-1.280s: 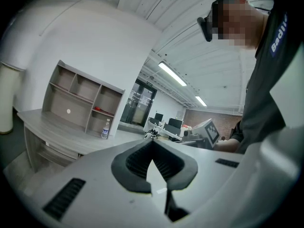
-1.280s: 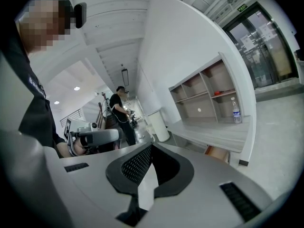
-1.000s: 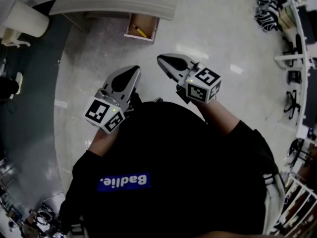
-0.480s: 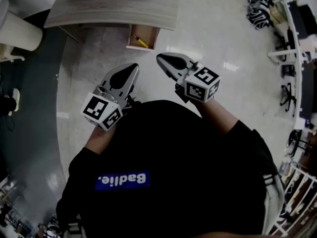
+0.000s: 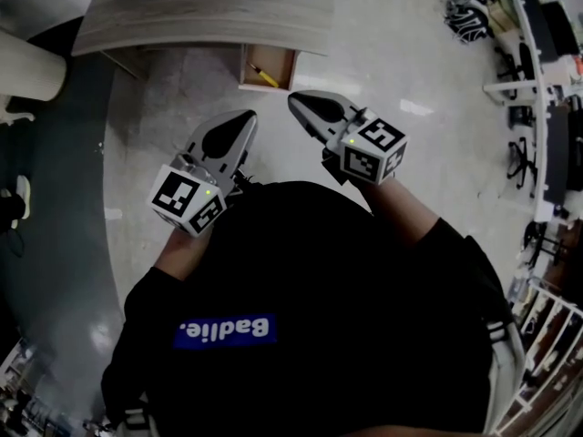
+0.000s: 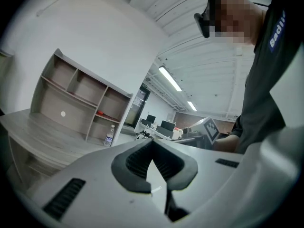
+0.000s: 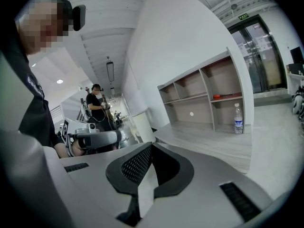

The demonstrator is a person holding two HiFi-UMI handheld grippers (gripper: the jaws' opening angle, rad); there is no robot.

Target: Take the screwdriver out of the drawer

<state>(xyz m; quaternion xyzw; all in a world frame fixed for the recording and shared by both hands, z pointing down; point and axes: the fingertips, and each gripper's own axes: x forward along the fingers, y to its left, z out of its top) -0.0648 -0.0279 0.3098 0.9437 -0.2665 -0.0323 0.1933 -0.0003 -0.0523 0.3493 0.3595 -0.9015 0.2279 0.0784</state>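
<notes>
A yellow-handled screwdriver (image 5: pixel 264 76) lies in a small wooden drawer (image 5: pixel 253 69) that stands pulled out under the front edge of a grey wooden desk (image 5: pixel 209 16). Both grippers are held close to the person's chest, well short of the drawer. My left gripper (image 5: pixel 246 116) points up toward the drawer, jaws shut and empty. Slightly nearer the drawer, my right gripper (image 5: pixel 296 103) is shut with nothing in it. In the left gripper view my left gripper (image 6: pixel 152 144) has its pads meeting at the tip; my right gripper (image 7: pixel 151 146) shows the same in its own view.
A shelf unit (image 7: pixel 204 99) with a water bottle (image 7: pixel 239 118) stands on the desk. A white round column (image 5: pixel 27 62) and dark flooring (image 5: pixel 55 198) lie to the left. Bags and office chairs (image 5: pixel 474 7) crowd the right side. Another person (image 7: pixel 97 106) stands far off.
The desk and drawer have slid a little lower and nearer in the head view. Both grippers stay shut in front of the chest, barely shifted.
</notes>
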